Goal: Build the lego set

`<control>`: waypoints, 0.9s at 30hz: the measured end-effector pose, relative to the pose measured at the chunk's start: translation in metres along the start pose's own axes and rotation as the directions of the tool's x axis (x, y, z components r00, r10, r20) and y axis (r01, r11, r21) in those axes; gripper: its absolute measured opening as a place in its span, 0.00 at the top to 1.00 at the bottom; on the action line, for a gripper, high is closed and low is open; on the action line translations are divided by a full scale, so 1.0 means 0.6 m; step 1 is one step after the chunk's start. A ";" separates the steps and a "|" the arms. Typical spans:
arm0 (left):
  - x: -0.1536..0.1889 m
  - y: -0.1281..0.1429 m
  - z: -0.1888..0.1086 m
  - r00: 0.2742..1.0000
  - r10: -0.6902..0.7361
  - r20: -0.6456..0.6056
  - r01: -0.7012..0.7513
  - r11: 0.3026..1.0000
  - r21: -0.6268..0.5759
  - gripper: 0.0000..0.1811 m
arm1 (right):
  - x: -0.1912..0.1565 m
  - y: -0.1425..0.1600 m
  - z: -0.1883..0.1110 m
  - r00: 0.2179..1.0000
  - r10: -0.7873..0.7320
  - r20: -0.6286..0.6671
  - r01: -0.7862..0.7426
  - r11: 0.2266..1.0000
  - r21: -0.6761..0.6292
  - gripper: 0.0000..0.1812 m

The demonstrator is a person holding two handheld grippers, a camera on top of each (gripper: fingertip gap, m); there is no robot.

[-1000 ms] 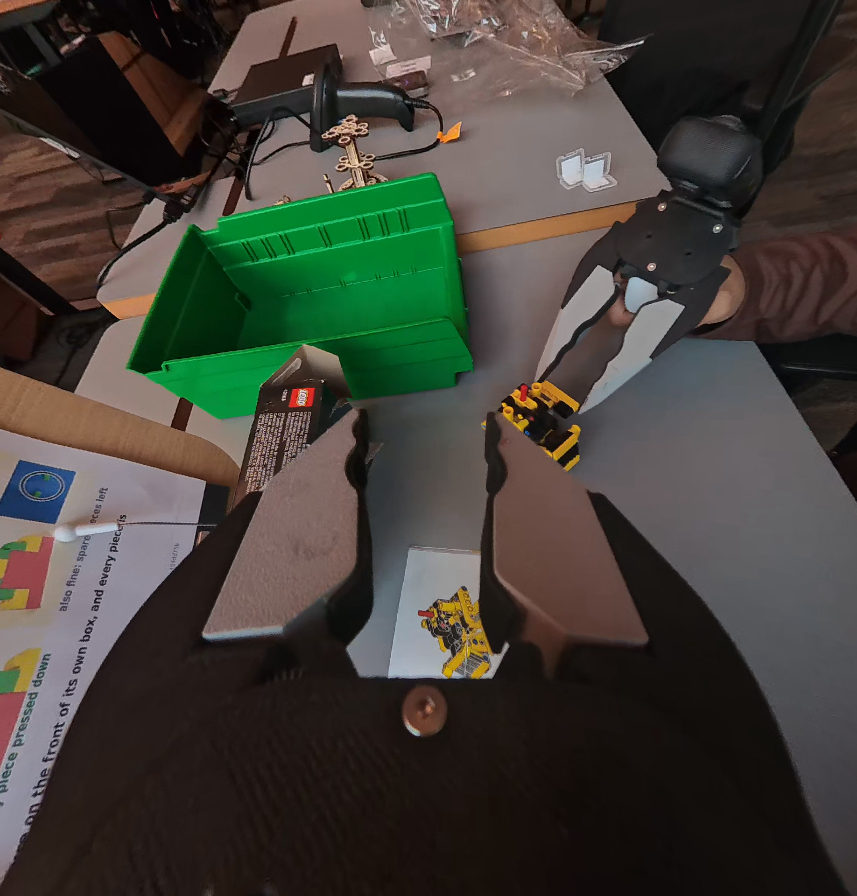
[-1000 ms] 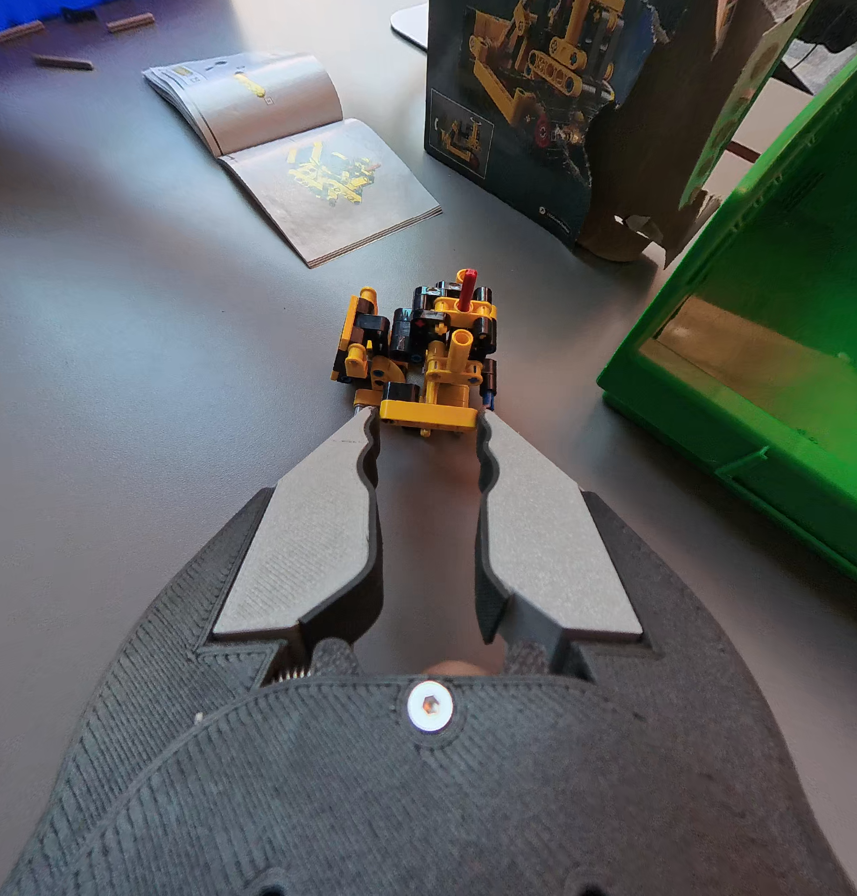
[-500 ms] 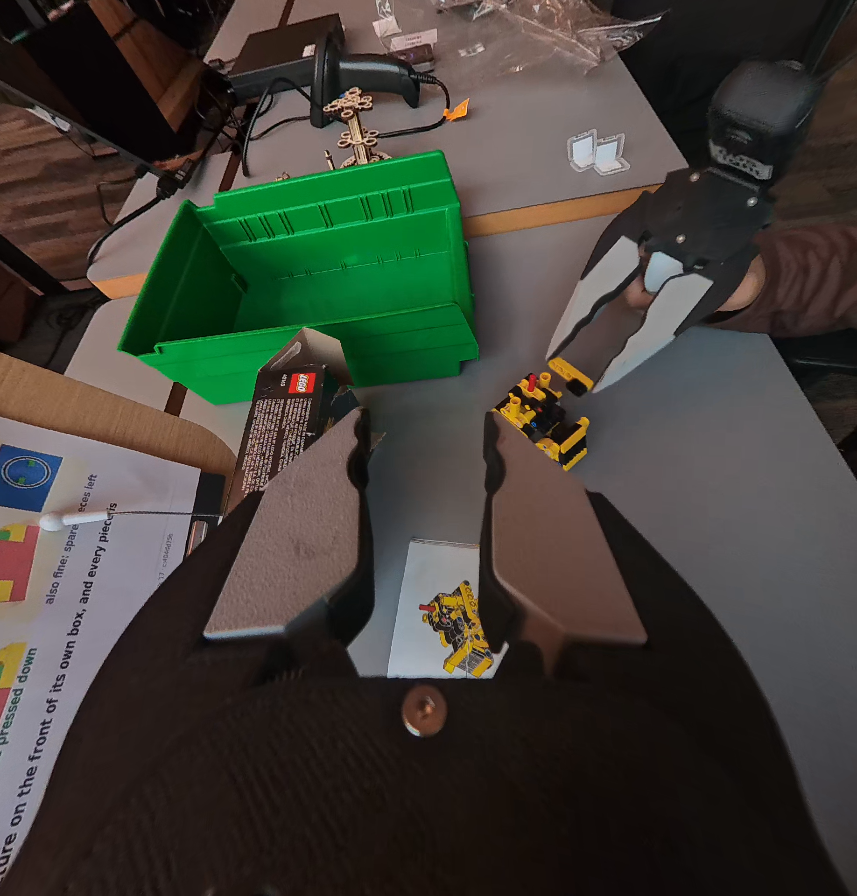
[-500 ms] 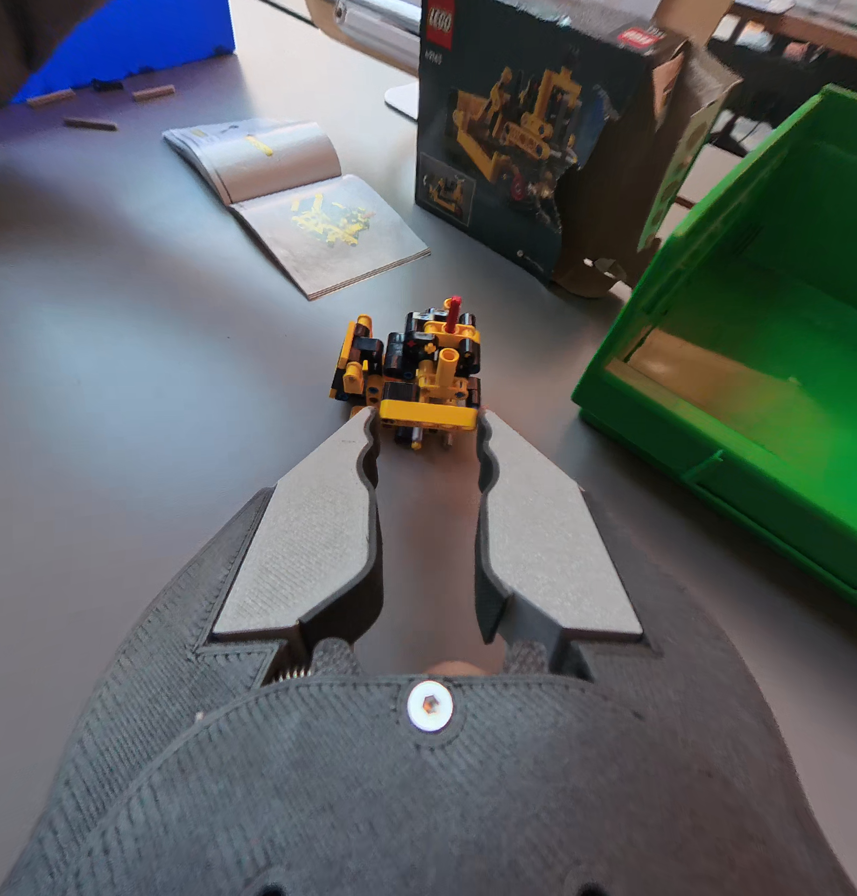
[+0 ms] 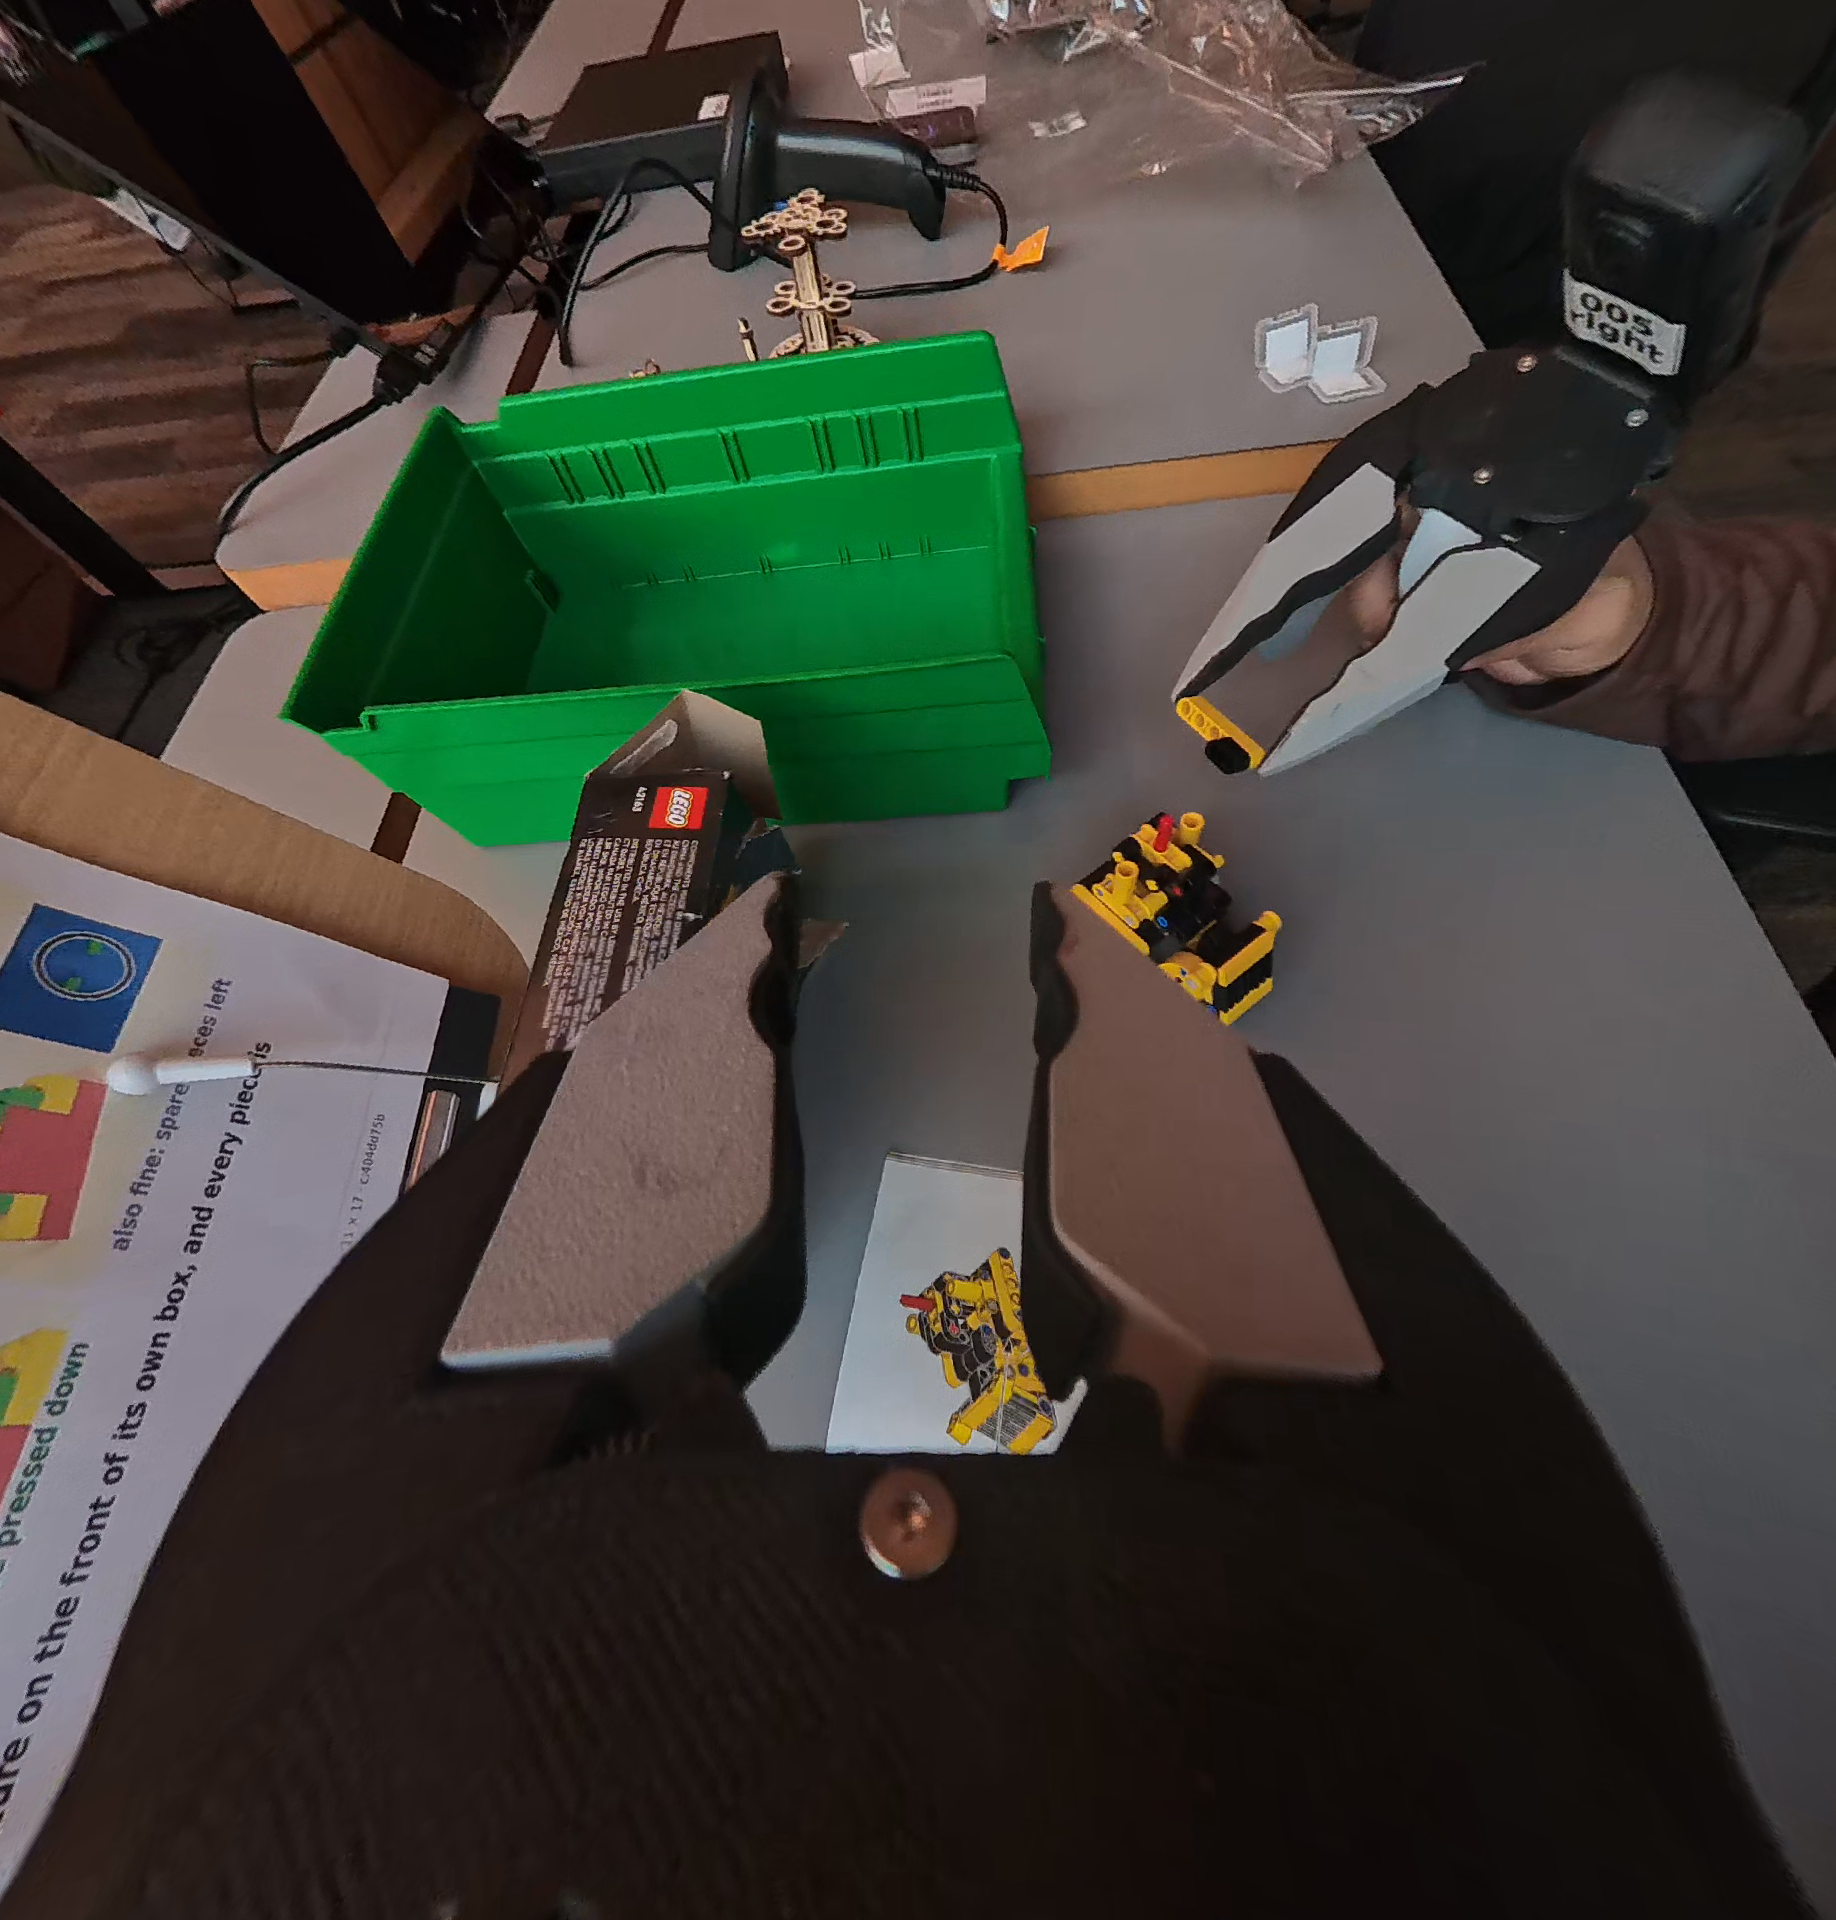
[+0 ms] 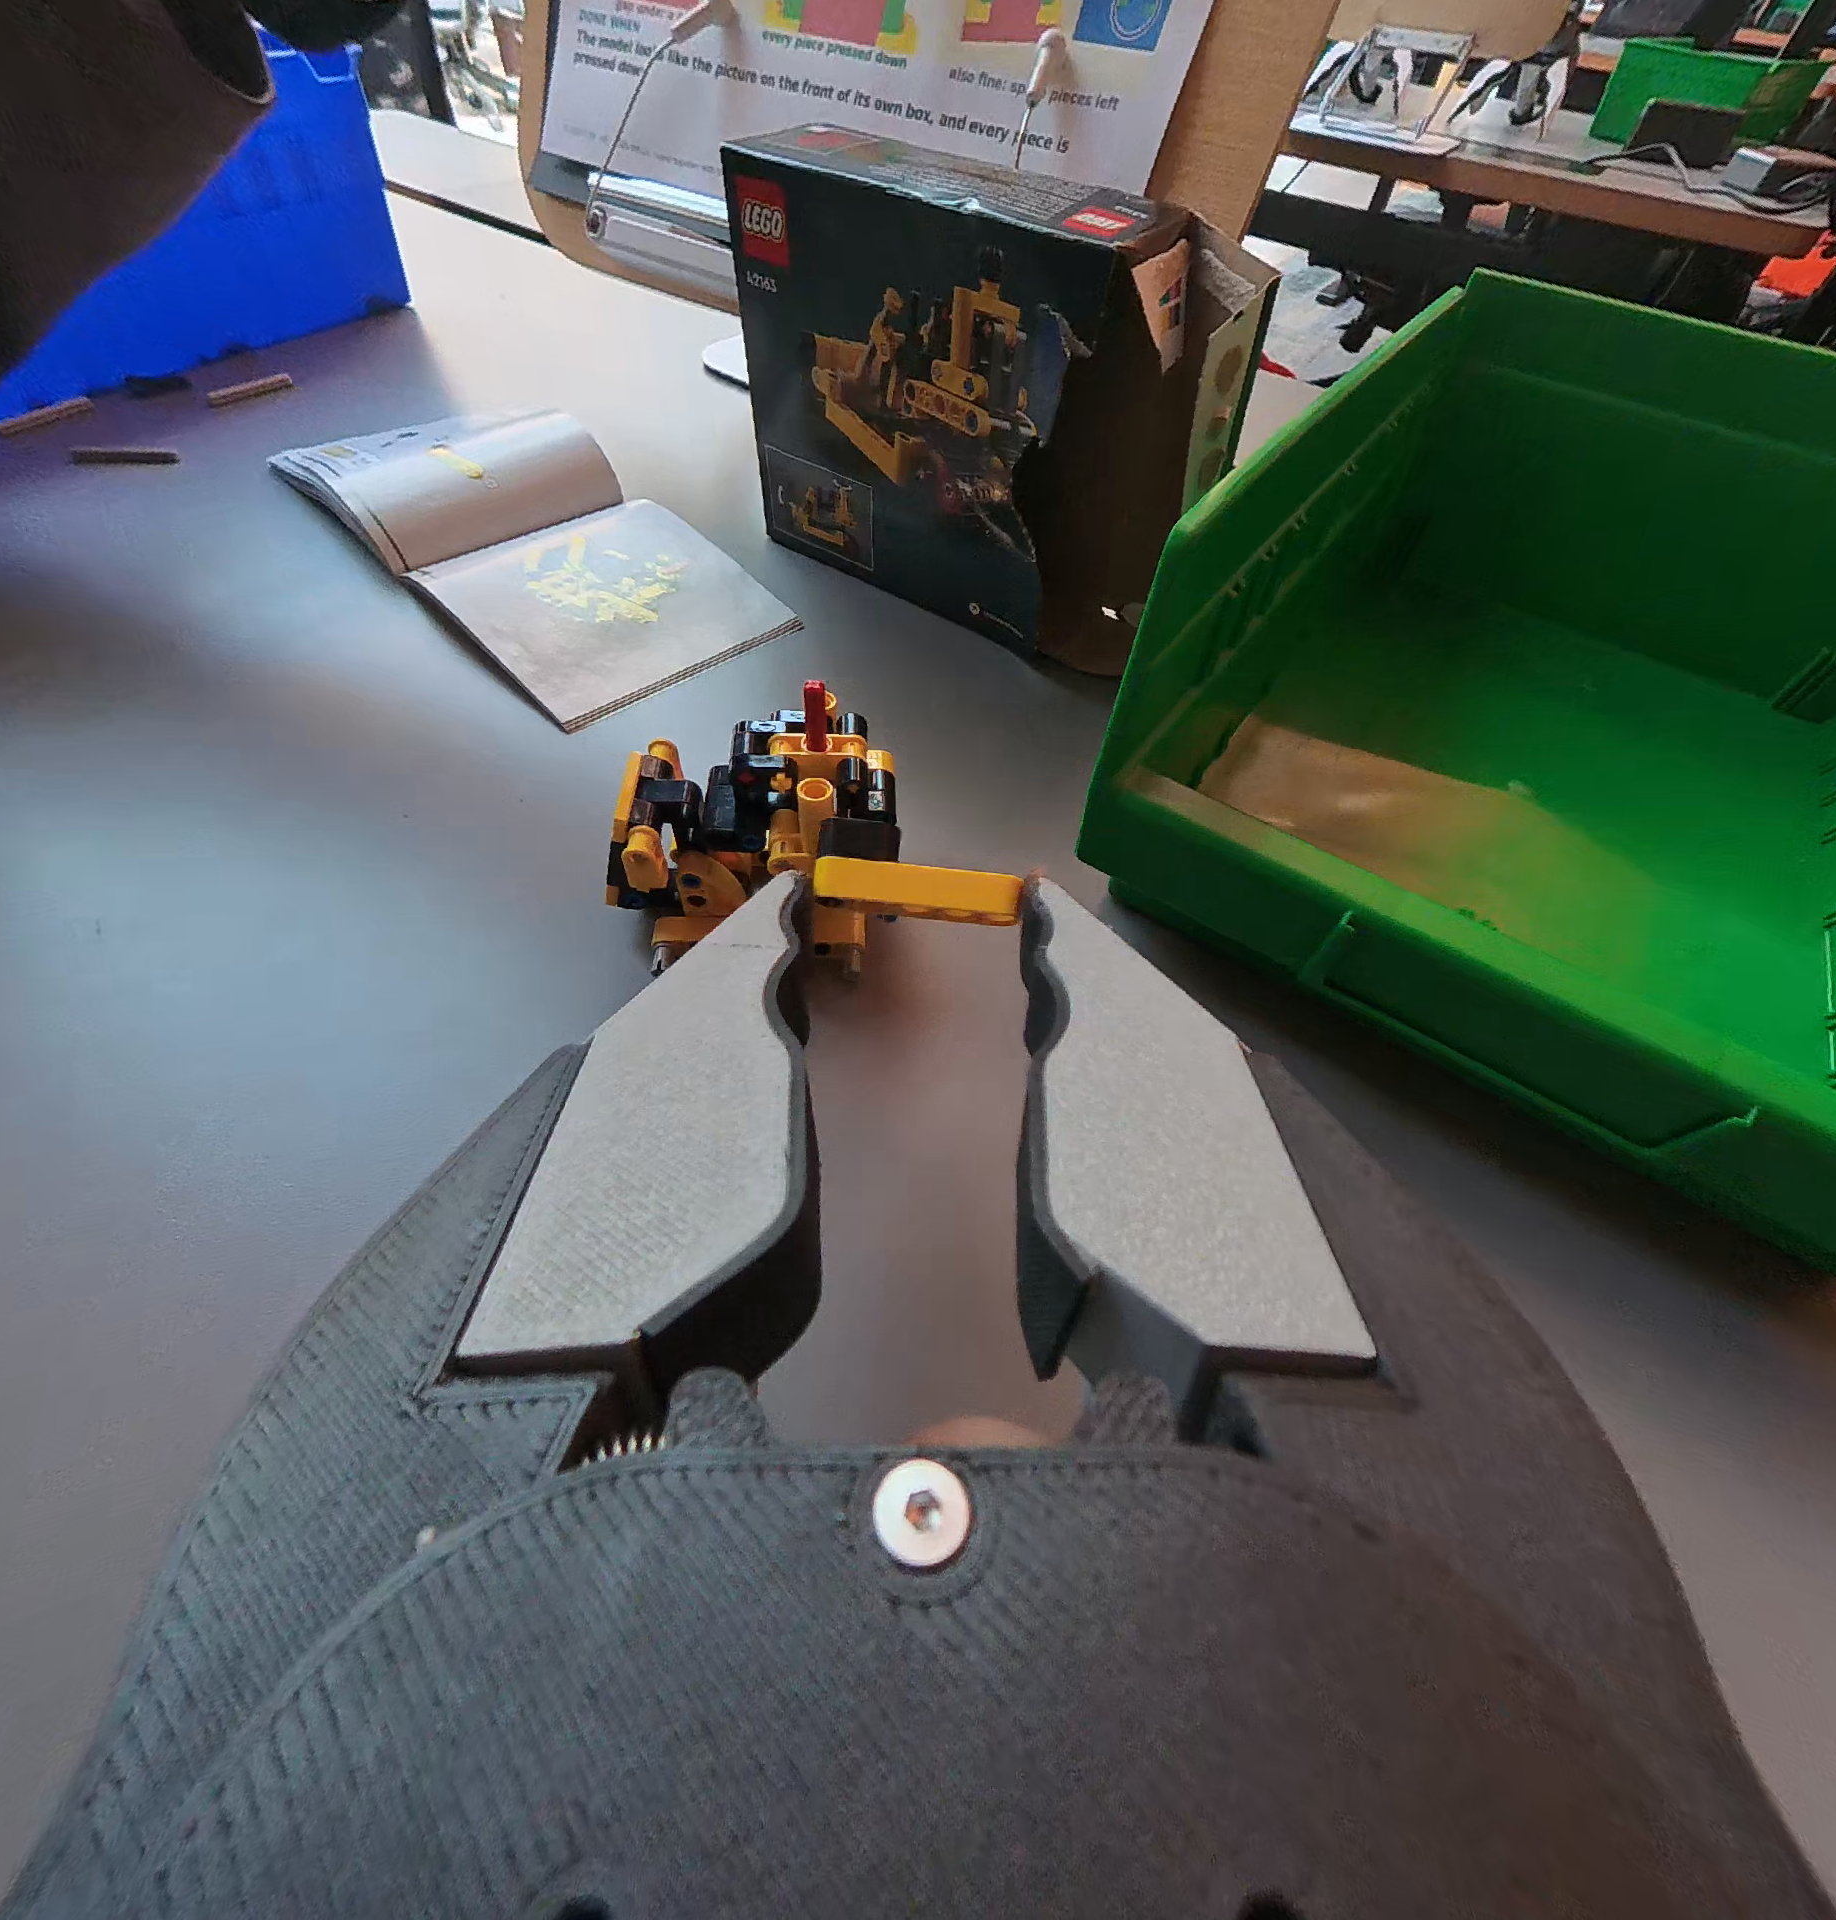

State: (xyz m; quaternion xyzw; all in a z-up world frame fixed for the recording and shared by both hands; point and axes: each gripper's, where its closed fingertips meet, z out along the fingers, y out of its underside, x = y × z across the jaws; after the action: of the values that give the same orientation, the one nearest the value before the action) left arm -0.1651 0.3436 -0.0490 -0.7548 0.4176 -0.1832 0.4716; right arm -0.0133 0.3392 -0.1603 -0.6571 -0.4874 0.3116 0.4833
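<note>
A yellow beam point(image 6: 919, 896) with a black piece at its end is pinched crosswise between the fingertips of the right claw point(image 6: 909, 904), which is held above the grey table point(image 6: 270, 935), clear of the model. The left claw point(image 5: 909, 914) is seen with its jaws apart and nothing between them, raised over the table on the near side of the model.

The green bin point(image 5: 706, 582) is set behind the model and to its left in the left wrist view; nothing can be made out inside it. The dark toy box point(image 6: 955, 405), one end flap torn open, is stood upright just beside the bin's front corner, farther from the model than the booklet in the right wrist view. A cardboard-backed instruction poster point(image 5: 114, 1195) is propped beyond the box.

The open instruction booklet point(image 6: 571, 551) is laid flat on the table near the model, between it and a blue bin point(image 6: 259, 249).

The partly built yellow-and-black model point(image 5: 1179, 914), a red pin upright on top, is rested on the table just below and in front of the right claw's tips. A few small brown and black loose pieces point(image 6: 124, 455) are scattered beside the blue bin, well apart from the model.
</note>
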 end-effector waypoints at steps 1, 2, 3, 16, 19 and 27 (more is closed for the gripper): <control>-0.002 0.000 -0.001 1.000 -0.001 0.005 0.001 1.000 0.000 0.77 | 0.001 0.000 0.000 1.000 0.001 -0.001 -0.001 1.000 0.000 0.80; -0.005 0.000 -0.004 1.000 0.000 0.011 0.000 1.000 0.003 0.77 | 0.001 0.000 0.000 1.000 0.001 -0.002 -0.001 1.000 0.000 0.80; -0.008 0.000 -0.006 1.000 -0.003 0.018 0.003 1.000 0.006 0.77 | 0.001 0.000 0.000 1.000 0.000 -0.003 0.000 1.000 0.000 0.80; -0.015 0.001 -0.009 1.000 -0.010 0.030 0.010 1.000 0.007 0.78 | 0.005 0.001 0.001 1.000 0.000 -0.015 0.000 1.000 -0.006 0.80; -0.015 -0.001 -0.010 1.000 -0.017 0.026 0.016 1.000 0.013 0.78 | 0.007 0.001 0.000 1.000 0.001 -0.021 -0.001 1.000 -0.004 0.80; -0.014 0.006 -0.006 1.000 -0.016 0.016 0.016 1.000 0.001 0.79 | 0.008 0.001 0.000 1.000 -0.003 -0.027 0.003 1.000 -0.005 0.80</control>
State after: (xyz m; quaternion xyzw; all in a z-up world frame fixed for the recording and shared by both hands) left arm -0.1739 0.3476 -0.0497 -0.7592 0.4078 -0.1812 0.4738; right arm -0.0116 0.3435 -0.1606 -0.6617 -0.4824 0.3010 0.4887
